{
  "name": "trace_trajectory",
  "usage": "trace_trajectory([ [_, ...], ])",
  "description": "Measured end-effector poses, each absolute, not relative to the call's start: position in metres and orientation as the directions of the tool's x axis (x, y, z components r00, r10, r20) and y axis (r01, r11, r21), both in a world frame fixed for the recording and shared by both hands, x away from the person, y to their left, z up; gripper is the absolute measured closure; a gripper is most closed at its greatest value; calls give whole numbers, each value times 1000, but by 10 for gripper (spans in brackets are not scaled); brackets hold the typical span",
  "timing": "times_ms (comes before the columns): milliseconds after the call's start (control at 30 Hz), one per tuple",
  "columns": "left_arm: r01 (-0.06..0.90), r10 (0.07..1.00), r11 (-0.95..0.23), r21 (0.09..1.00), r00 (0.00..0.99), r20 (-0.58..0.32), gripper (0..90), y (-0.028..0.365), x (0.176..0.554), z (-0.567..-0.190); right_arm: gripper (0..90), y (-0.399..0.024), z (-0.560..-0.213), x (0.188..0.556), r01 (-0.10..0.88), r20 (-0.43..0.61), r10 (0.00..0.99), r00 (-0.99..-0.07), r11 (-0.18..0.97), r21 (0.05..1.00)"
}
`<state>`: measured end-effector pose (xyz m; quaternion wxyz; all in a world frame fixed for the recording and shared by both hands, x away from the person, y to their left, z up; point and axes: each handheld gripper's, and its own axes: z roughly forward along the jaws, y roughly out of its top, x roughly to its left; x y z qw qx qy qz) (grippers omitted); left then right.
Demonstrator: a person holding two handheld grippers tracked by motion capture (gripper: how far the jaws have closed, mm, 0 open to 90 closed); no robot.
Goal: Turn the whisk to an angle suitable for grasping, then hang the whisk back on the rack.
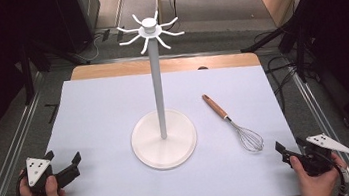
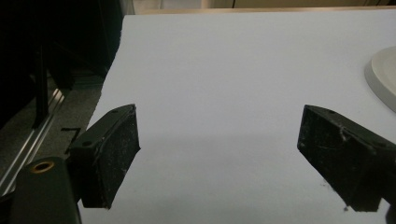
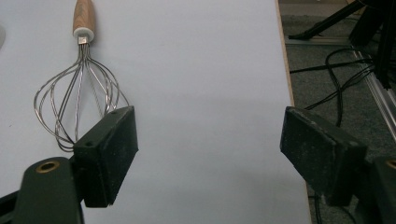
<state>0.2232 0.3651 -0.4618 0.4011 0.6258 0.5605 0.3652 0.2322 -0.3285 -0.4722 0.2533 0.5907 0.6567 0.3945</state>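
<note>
On the surface [image 1: 104, 116], left to right: one left tool [image 1: 64, 164] at 8 o'clock, jaws wide and empty, one stand [image 1: 164, 138] at centre, one whisk [image 1: 233, 123] at 3 o'clock, one right tool [image 1: 291, 148] at 4 o'clock, likewise agape and empty.

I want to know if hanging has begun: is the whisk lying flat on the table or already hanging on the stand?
Lying flat. The whisk rests on the white table cover, right of the stand, whose hooks are empty.
</note>
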Motion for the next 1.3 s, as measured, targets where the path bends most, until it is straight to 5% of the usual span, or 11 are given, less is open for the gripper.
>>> trace_trajectory([
  [333,398,994,-62,915,107,21,138,364,222,-462,198,-320,-452,244,643,55,974,-218,101,760],
  [833,400,994,-71,914,110,29,139,363,222,-462,187,-303,-431,278,747,99,944,-314,181,640],
  [1300,393,993,-76,916,112,34,139,363,221,-462,386,-269,-408,308,752,9,929,-370,294,591],
])
